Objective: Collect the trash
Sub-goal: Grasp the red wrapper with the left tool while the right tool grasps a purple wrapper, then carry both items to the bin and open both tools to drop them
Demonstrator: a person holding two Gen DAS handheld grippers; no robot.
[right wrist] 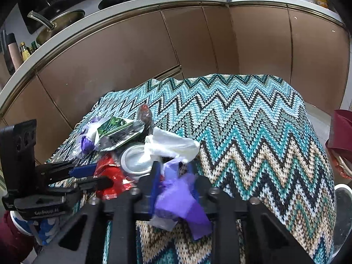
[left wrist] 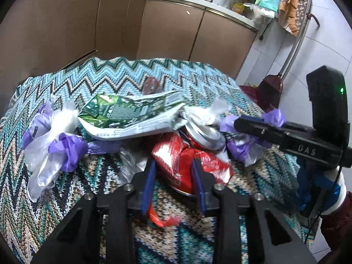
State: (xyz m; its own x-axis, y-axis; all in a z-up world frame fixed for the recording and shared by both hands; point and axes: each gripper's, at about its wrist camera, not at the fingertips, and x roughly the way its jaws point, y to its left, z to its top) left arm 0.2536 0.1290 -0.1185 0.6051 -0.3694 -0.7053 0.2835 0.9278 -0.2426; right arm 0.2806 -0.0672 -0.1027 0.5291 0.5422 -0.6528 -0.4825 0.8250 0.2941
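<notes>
Zigzag knit cloth (left wrist: 136, 74) bears trash: left hand-held gripper (left wrist: 173, 165) pinches crushed red can (left wrist: 189, 154), right hand-held gripper (right wrist: 176, 171) pinches purple bag (right wrist: 180, 195).

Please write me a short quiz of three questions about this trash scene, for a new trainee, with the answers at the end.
1. True or false: the green wrapper lies on the kitchen counter.
2. What do the right tongs grip? A) purple plastic bag B) crushed can C) green wrapper
3. Fill in: the left tongs stand around the ___ wrapper.

Key
1. False: it rests on the pile of trash, on the zigzag cloth.
2. A: the purple plastic bag is pinched between them, beside the crushed can.
3. Red: the red wrapper sits between their blue pads.
</notes>
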